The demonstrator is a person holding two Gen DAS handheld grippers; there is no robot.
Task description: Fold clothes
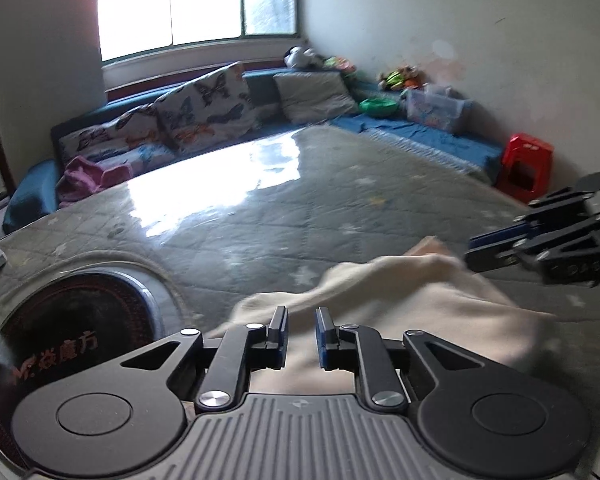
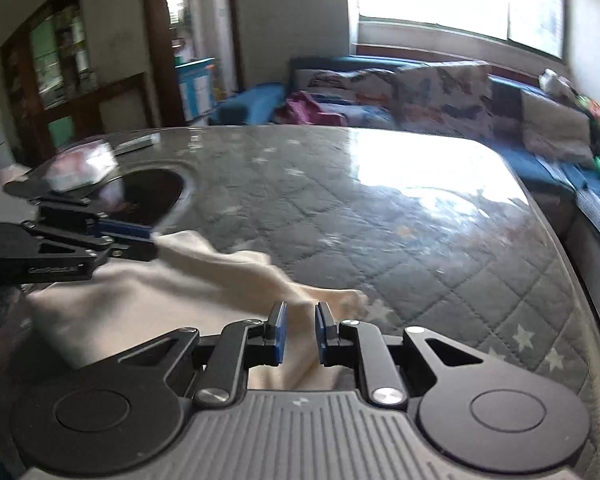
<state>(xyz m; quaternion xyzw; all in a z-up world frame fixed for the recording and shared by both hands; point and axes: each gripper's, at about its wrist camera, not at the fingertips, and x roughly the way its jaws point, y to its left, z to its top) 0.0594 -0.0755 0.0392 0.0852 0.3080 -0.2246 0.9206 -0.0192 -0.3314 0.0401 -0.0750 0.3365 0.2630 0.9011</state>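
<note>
Garment: a soft cream-coloured cloth [image 1: 400,308] lies rumpled on the grey quilted star-print table cover [image 1: 300,200] under glossy plastic.
Handling: you should find it light and limp; it will sag and may slide.
Left gripper [image 1: 302,332]: jaws narrowly parted, cloth bunched between them; whether they pinch it, you cannot tell.
Right gripper [image 2: 301,330]: the same, over a raised ridge.
Hold: take the edges or corners.
</note>
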